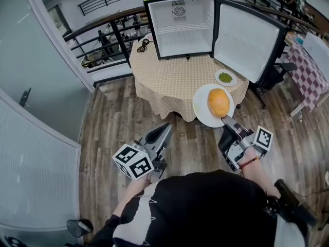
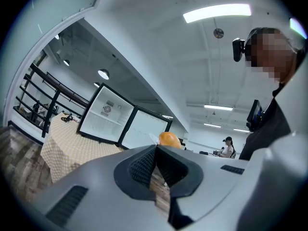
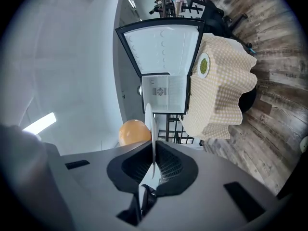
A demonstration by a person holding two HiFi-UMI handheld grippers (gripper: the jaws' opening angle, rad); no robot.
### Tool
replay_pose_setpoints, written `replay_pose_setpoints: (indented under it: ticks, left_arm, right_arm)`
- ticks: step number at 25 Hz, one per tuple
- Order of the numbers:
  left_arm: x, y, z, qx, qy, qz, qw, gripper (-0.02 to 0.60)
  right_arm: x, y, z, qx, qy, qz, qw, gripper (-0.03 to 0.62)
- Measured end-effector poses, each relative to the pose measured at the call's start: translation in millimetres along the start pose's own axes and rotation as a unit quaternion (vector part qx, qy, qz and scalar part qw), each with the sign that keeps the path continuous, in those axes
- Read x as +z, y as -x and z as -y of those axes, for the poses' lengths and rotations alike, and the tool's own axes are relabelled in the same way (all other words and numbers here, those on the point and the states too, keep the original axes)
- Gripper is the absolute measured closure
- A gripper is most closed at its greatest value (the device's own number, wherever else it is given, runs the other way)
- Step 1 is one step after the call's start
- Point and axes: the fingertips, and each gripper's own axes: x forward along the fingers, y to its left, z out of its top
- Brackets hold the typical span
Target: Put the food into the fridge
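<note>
- Head view: the fridge (image 1: 180, 24) stood on the table (image 1: 164, 81), its door (image 1: 247, 40) swung wide to take a load.
- The plate (image 1: 201, 112) was held level, short of the table's near edge, likely so nothing rolled off.
- The right gripper (image 1: 227, 122) was clamped on the plate's rim, the thin edge pinched between its jaws.
- The left gripper (image 1: 167, 129) hung alongside, jaws together on nothing.
- The orange food (image 1: 218, 102) sat mid-plate.
- A dish (image 1: 225, 78) of greens lay on the table by the door.
</note>
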Motion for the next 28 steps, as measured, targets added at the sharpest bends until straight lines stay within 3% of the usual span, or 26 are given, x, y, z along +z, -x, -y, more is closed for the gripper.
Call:
replay_pose_setpoints:
  ticks: [11, 17, 28]
  left_arm:
    - [-4, 0, 2, 0.029, 0.001, 0.006, 0.9996, 0.568]
    - [-6, 1, 8, 0.055, -0.012, 0.008, 0.9984, 0.569]
    - [-40, 14, -4, 0.068, 0.038, -0.019, 0.9968, 0.568]
  right_arm:
    - [2, -7, 8, 0.016, -0.028, -0.028, 0.999, 0.571]
    - [1, 6, 7, 0.016, -0.013, -0.036, 0.999, 0.571]
    - [-13, 21, 44, -0.028, -0.025, -0.037, 0.999, 0.571]
